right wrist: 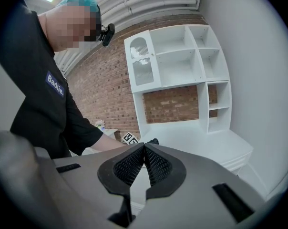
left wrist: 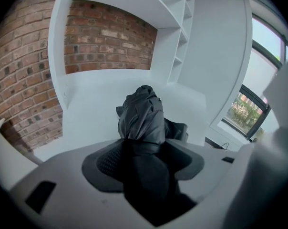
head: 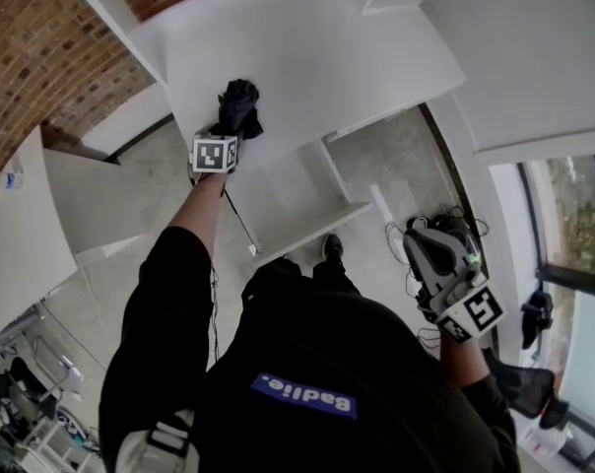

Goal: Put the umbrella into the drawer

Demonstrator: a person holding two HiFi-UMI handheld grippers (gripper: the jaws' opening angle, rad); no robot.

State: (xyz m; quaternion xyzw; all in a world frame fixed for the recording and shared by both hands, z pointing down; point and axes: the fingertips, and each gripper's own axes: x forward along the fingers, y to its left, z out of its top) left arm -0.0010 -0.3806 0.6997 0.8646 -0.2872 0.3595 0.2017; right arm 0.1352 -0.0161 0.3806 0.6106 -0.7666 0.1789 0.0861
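Gripping the folded black umbrella [left wrist: 143, 118], the left gripper [head: 227, 134] jaws hang over bare white worktop [head: 307, 57], seemingly near its front edge. The right gripper [right wrist: 144, 148] jaws are pressed together, empty. A brick wall [left wrist: 106, 37] stands behind.

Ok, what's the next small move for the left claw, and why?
Probably lift the umbrella clear of the desk: the left claw looks closed on it, and the drawer stands open in front of the desk.

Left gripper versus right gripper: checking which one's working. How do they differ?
The left gripper is closed on the black umbrella; the right gripper is shut, empty. The left gripper reaches over the white desk; the right gripper hangs by the person. Both carry marker cubes.
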